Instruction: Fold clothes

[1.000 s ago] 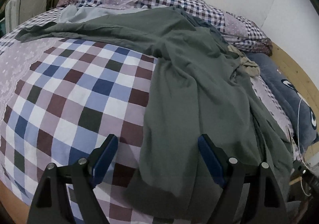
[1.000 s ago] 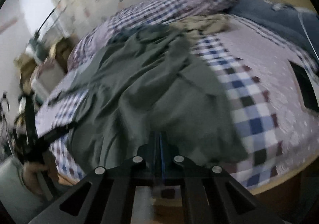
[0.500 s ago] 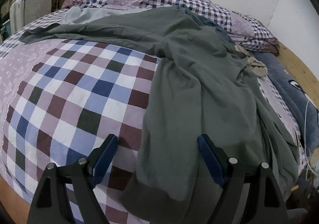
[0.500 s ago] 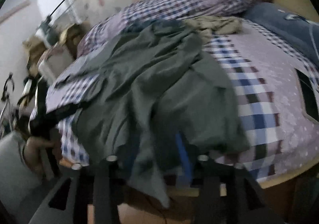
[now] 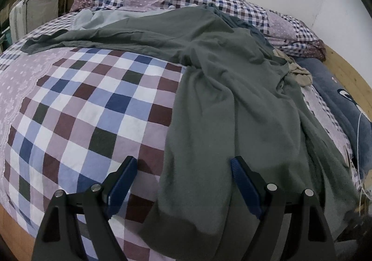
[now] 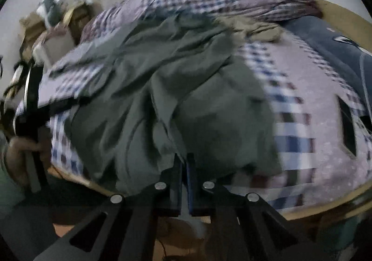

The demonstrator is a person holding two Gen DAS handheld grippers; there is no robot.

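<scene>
Green garment (image 5: 232, 103) sprawls across our checked bedspread (image 5: 88, 107). We hold the left gripper (image 5: 181, 182) wide open over its hem, while our right gripper (image 6: 184, 175) pinches its edge, fingers together.

- The grey-green garment (image 5: 223, 103) is soft, matt knit cloth, creased and limp.
- The checked bedcover (image 5: 93, 107) is smooth woven cloth, with a paler lace-like print at its edge.
- The bed frame (image 5: 348, 75) is pale wood with visible grain.
- The left gripper (image 5: 183, 182) has matt black arms, ribbed blue pads (image 5: 244, 186) and shiny metal rivets.
- The navy blanket (image 5: 337, 98) looks fleecy.
</scene>
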